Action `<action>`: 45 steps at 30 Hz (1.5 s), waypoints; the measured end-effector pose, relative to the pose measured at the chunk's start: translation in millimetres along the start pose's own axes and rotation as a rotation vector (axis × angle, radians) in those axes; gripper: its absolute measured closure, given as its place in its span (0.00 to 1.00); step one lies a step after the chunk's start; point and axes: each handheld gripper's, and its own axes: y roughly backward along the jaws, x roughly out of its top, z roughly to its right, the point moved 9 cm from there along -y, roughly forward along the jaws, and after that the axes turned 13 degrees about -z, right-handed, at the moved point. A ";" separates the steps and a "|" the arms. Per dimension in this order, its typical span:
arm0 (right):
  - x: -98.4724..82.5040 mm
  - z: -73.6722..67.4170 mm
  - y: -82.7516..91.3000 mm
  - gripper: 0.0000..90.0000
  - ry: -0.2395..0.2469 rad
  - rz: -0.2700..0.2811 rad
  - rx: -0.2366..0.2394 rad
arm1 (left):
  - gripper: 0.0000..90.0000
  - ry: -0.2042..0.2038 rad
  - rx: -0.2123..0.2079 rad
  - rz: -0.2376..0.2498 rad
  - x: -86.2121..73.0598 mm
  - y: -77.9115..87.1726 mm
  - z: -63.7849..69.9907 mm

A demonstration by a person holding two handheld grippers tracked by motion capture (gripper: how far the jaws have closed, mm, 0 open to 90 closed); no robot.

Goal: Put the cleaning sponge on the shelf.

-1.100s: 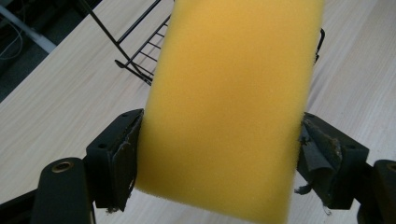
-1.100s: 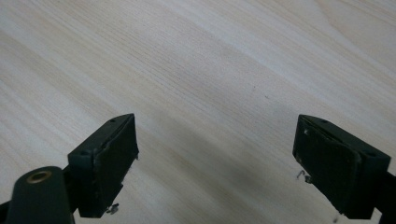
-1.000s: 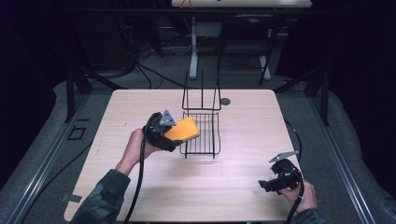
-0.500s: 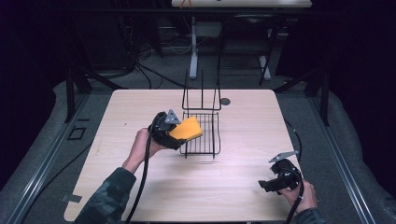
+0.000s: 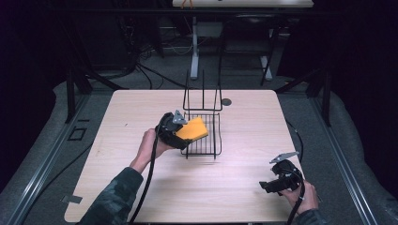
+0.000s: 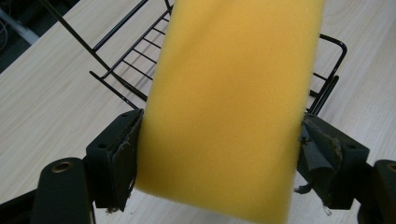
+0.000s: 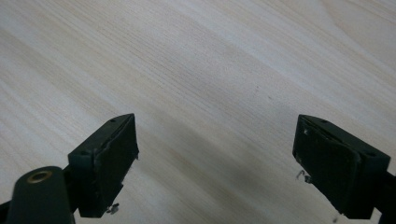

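Observation:
A yellow sponge (image 5: 193, 129) (image 6: 229, 107) is clamped between both pads of my left gripper (image 5: 180, 133) (image 6: 217, 154), which is shut on it. The sponge hangs over the left edge of a black wire rack (image 5: 202, 133) (image 6: 126, 60) in the middle of the wooden table (image 5: 122, 112). My right gripper (image 5: 268, 186) (image 7: 215, 161) rests low near the table's front right corner, jaws wide apart and nothing but bare wood between them.
The rack has a tall wire back (image 5: 202, 96) on its far side. A small dark round spot (image 5: 226, 101) sits on the table behind the rack. Dark floor, cables and table legs lie beyond the far edge.
My left gripper has carried the sponge a little to the right and lower, further over the rack. The right gripper has stayed put.

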 end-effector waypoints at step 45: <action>-1.1 -1.4 -0.5 0.15 0.003 -0.009 0.008 | 0.24 0.077 0.011 -0.078 15.2 -53.3 9.4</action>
